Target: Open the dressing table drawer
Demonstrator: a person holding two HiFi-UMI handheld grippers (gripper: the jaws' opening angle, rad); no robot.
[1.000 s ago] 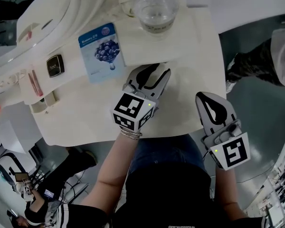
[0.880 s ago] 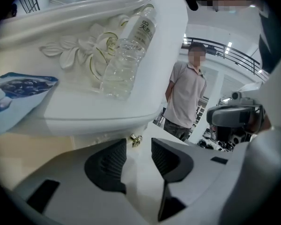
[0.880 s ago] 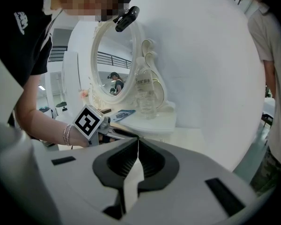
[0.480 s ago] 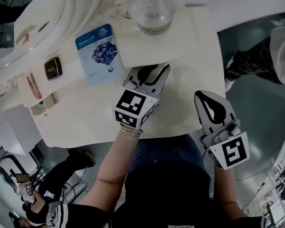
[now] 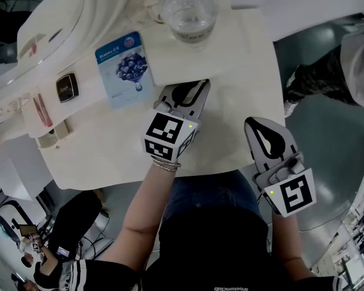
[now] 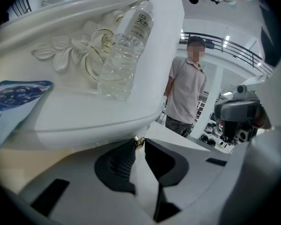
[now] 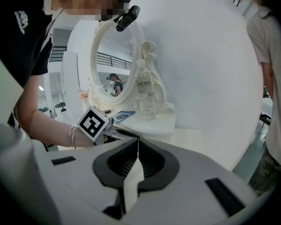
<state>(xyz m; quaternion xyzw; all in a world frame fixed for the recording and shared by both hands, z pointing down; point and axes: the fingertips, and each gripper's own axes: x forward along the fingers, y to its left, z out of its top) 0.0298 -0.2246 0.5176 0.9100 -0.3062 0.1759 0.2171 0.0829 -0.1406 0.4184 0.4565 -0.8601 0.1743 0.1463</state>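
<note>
The white dressing table (image 5: 242,71) has a small gold drawer knob (image 6: 138,142) just under its front rim. My left gripper (image 6: 139,143) reaches in at that rim; its jaws have just been closing, and both tips now pinch the knob. From the head view the left gripper (image 5: 197,85) lies over the table's front edge and hides the knob and the drawer front. My right gripper (image 5: 262,125) hangs shut and empty off the table's right front corner, with its tips (image 7: 138,138) pressed together.
A clear water bottle (image 5: 188,11) stands at the back of the tabletop before the ornate mirror (image 7: 113,64). A blueberry mask sachet (image 5: 124,68) and a black compact (image 5: 68,86) lie to the left. A person (image 6: 187,93) stands beyond the table's right side.
The left gripper's jaws have narrowed from wide apart to closed on the knob. Both hands stay where they were.
</note>
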